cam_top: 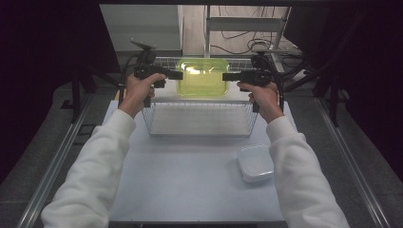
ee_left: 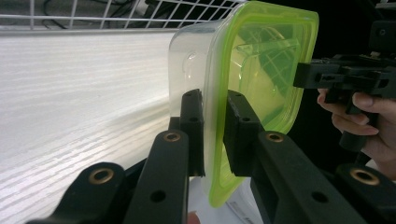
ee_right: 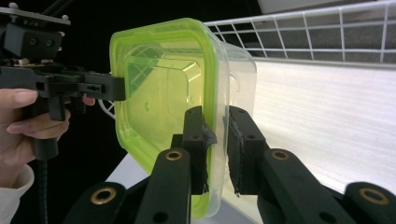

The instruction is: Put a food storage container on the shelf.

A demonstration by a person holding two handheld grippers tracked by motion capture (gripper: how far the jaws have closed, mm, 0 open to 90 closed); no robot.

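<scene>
A clear plastic container with a lime-green lid (cam_top: 202, 77) hangs in the air over the wire basket (cam_top: 154, 118). It is held from both sides. My left gripper (cam_top: 178, 74) is shut on its left rim and my right gripper (cam_top: 227, 76) on its right rim. In the left gripper view the jaws (ee_left: 215, 100) pinch the green lid edge and the clear wall of the container (ee_left: 261, 70), which stands on edge. The right gripper view shows its jaws (ee_right: 215, 116) clamped the same way on the container (ee_right: 159, 84), with the left gripper (ee_right: 116, 88) on the far rim.
The white wire basket sits at the far middle of the pale table (cam_top: 190, 180). A small white lidded box (cam_top: 255, 163) lies on the table at the near right, close to the right sleeve. Dark frames and cables stand behind the basket.
</scene>
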